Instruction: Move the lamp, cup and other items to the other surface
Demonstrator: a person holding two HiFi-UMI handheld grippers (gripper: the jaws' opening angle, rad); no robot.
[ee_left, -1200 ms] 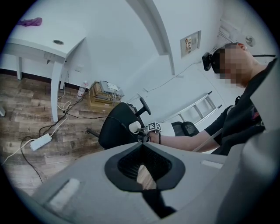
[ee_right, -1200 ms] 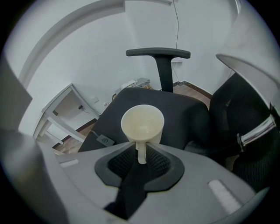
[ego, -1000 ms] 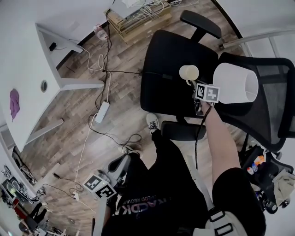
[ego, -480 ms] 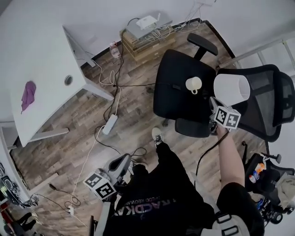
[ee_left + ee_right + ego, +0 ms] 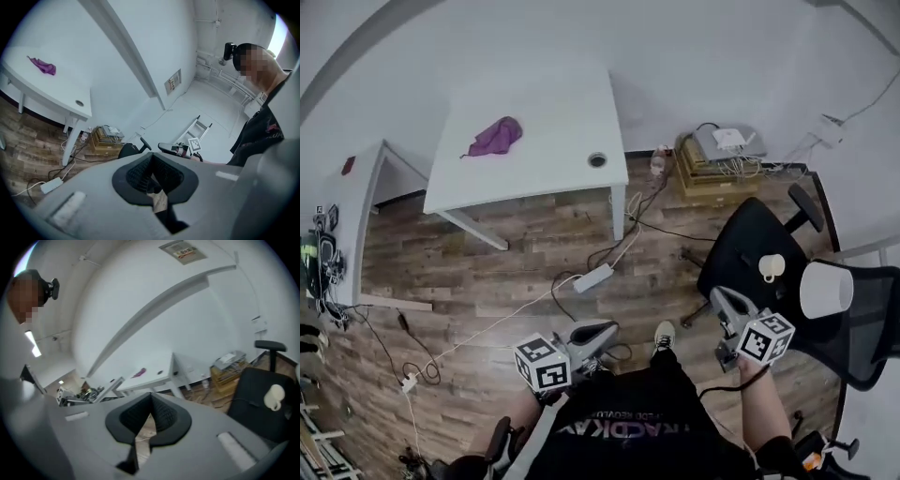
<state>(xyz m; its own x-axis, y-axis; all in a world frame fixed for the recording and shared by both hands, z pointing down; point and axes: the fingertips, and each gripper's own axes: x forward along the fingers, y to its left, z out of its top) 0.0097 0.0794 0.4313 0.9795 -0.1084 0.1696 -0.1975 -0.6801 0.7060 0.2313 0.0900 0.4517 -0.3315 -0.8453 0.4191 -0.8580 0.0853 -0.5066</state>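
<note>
The white cup point(image 5: 772, 267) stands on the seat of a black office chair point(image 5: 741, 253), and the white lamp shade point(image 5: 825, 289) leans at the chair's mesh back. My right gripper point(image 5: 717, 296) hangs shut and empty just left of the chair, apart from both. In the right gripper view its tips point(image 5: 151, 397) meet, with the cup point(image 5: 274, 396) at the far right. The white table point(image 5: 534, 159) bears a purple cloth point(image 5: 495, 136). My left gripper point(image 5: 602, 330) is shut and holds nothing; its own view shows its tips point(image 5: 151, 157) closed.
A power strip point(image 5: 593, 277) and loose cables lie on the wood floor between table and chair. Stacked boxes with a router point(image 5: 722, 152) stand by the wall. A second white desk point(image 5: 356, 187) is at the left. My shoe point(image 5: 664, 335) is near the chair base.
The view has swung from the chair to the table. My right gripper has drawn back from the lamp and cup, left of the chair. The left gripper has moved right and up.
</note>
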